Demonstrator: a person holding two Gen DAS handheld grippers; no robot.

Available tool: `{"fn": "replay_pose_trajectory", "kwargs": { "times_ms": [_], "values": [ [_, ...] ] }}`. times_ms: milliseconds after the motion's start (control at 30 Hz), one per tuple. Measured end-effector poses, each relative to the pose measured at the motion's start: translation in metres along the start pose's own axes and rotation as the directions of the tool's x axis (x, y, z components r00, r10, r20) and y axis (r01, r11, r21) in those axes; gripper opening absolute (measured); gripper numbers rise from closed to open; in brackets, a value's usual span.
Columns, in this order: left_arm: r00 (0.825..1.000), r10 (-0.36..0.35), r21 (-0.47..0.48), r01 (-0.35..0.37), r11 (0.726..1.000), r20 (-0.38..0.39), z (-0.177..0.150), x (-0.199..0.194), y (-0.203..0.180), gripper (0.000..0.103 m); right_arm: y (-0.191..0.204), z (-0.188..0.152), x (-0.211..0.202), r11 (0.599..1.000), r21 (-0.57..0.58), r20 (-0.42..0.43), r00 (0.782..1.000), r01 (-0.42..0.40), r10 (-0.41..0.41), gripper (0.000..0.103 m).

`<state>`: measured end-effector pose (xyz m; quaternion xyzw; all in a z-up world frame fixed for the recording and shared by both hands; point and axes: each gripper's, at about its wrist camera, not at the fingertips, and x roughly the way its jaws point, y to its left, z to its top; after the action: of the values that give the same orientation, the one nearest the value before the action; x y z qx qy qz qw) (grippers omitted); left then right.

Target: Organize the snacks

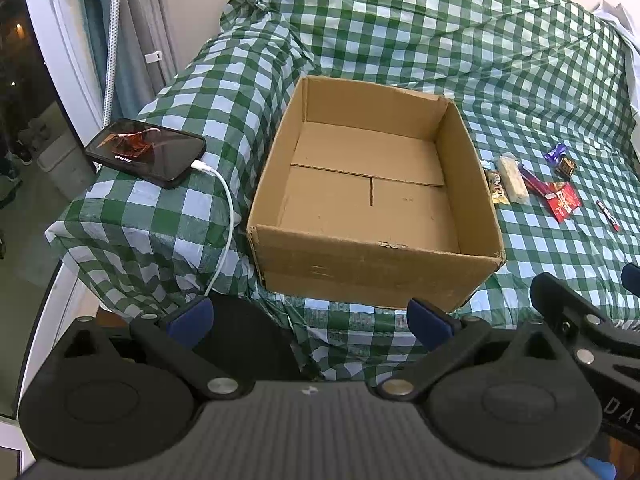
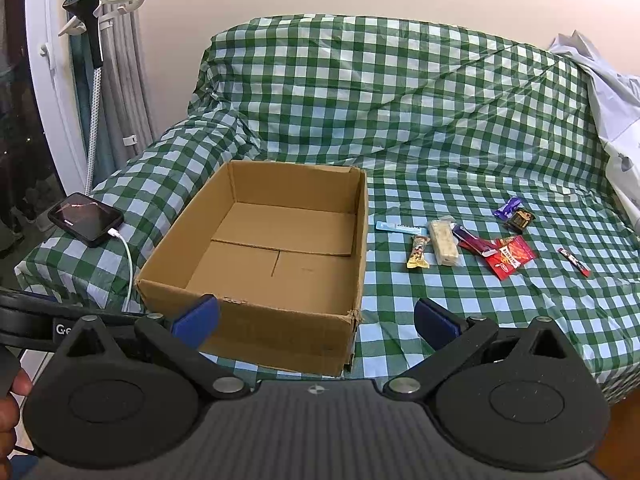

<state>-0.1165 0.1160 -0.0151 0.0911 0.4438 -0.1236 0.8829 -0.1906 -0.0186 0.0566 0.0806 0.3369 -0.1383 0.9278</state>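
An open, empty cardboard box point(image 1: 372, 184) point(image 2: 260, 256) sits on a green-checked cover. Several wrapped snacks lie to its right: a yellow bar point(image 2: 418, 253), a pale bar point(image 2: 443, 243) point(image 1: 513, 178), a light blue stick point(image 2: 396, 227), a dark red bar point(image 2: 472, 242), a red packet point(image 2: 510, 257) point(image 1: 563, 201), a purple candy point(image 2: 507, 207), a dark candy point(image 2: 519, 219) and a thin red stick point(image 2: 574, 261). My left gripper point(image 1: 308, 318) is open and empty before the box's near wall. My right gripper point(image 2: 316, 320) is open and empty at the box's near right corner.
A black phone point(image 1: 146, 152) point(image 2: 85, 218) on a white charging cable point(image 1: 224, 216) lies on the covered armrest left of the box. A white plastic bag point(image 2: 612, 104) lies at the far right. A garment steamer point(image 2: 92, 20) and curtains stand at the left.
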Motion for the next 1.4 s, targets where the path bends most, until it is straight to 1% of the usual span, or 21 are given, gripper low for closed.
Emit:
{"fn": "replay_pose_trajectory", "kwargs": {
  "times_ms": [133, 300, 633, 667, 833, 933, 1100, 1200, 1267, 1300, 1333, 1400],
  "values": [
    [1.000, 0.000, 0.000, 0.000, 1.000, 0.000, 0.000, 0.000, 0.000, 0.103, 0.000, 0.002, 0.000, 1.000, -0.002, -0.008, 1.000, 0.002, -0.002, 0.103],
    [1.000, 0.001, 0.002, -0.001, 1.000, -0.002, -0.001, 0.001, 0.000, 0.103, 0.002, -0.005, 0.000, 1.000, 0.001, 0.025, 1.000, -0.003, 0.003, 0.103],
    [1.000, 0.000, 0.003, 0.000, 1.000, -0.002, -0.003, 0.001, 0.001, 0.103, 0.002, -0.004, 0.001, 1.000, 0.005, 0.023, 1.000, -0.006, 0.006, 0.103],
    [1.000, 0.000, 0.004, 0.000, 1.000, -0.002, -0.004, 0.002, 0.002, 0.103, 0.003, -0.007, 0.001, 1.000, 0.002, 0.043, 0.999, -0.005, 0.005, 0.103],
    [1.000, -0.001, 0.009, 0.001, 1.000, -0.012, -0.006, 0.005, 0.001, 0.103, 0.002, -0.009, 0.002, 1.000, 0.002, 0.057, 0.998, -0.007, 0.007, 0.103],
    [1.000, 0.000, 0.012, 0.000, 1.000, -0.013, -0.006, 0.006, 0.001, 0.103, 0.003, -0.011, 0.001, 1.000, -0.002, 0.084, 0.996, -0.008, 0.008, 0.103],
    [1.000, 0.001, 0.013, -0.001, 1.000, -0.018, -0.005, 0.007, 0.000, 0.103, 0.003, -0.013, 0.002, 1.000, -0.008, 0.092, 0.996, -0.003, 0.004, 0.103],
    [1.000, 0.004, 0.015, -0.003, 1.000, -0.022, -0.005, 0.007, 0.000, 0.103, 0.004, -0.016, 0.004, 1.000, -0.011, 0.082, 0.997, 0.004, -0.003, 0.103],
    [1.000, 0.004, 0.016, -0.004, 1.000, -0.023, -0.005, 0.008, -0.001, 0.103, 0.005, -0.020, 0.005, 1.000, -0.025, 0.109, 0.994, 0.015, -0.012, 0.103],
    [1.000, 0.005, 0.016, -0.004, 1.000, -0.025, -0.004, 0.008, -0.001, 0.103, 0.007, -0.024, 0.005, 0.998, -0.046, 0.142, 0.990, 0.033, -0.026, 0.103],
    [1.000, 0.005, 0.016, -0.004, 1.000, -0.026, -0.004, 0.008, -0.001, 0.103, 0.008, -0.025, 0.004, 0.998, -0.050, 0.146, 0.989, 0.037, -0.029, 0.103],
    [1.000, 0.005, 0.015, -0.005, 1.000, -0.028, -0.004, 0.009, -0.001, 0.103, 0.005, -0.022, 0.005, 1.000, -0.010, 0.135, 0.991, 0.000, 0.001, 0.103]
  ]
}}
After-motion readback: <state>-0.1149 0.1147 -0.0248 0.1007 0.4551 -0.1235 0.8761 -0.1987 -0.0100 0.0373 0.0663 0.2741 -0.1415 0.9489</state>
